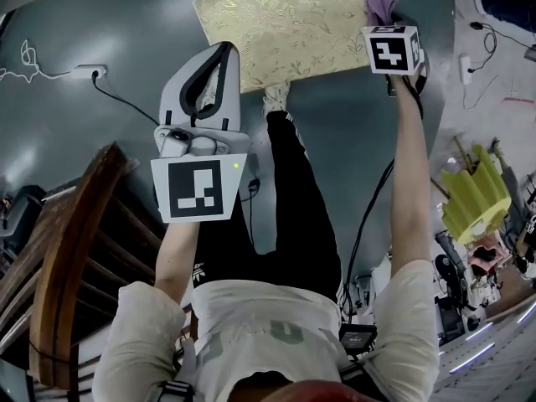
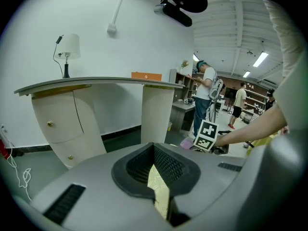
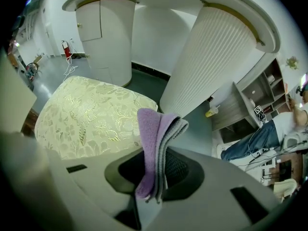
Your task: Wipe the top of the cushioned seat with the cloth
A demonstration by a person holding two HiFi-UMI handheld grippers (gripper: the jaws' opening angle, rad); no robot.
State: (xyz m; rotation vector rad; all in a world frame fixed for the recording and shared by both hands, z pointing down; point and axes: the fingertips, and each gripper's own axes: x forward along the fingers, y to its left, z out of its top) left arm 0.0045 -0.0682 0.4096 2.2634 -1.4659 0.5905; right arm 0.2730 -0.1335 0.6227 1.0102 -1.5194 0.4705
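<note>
Purple-and-grey cloth (image 3: 156, 143) is seen pinched, folded, between the fingers of the right gripper (image 3: 159, 163), its free end standing up above them. The left gripper (image 1: 219, 53) is held nearer the body over the dark floor (image 1: 109, 23), fingers pressed together with nothing between them. Just beyond lies the cushioned seat (image 1: 276, 28), its top covered in gold leaf-patterned fabric. The cloth is held at the seat's far right corner; contact with the top cannot be told. Behind the seat a white ribbed column (image 3: 211, 66) is noted.
</note>
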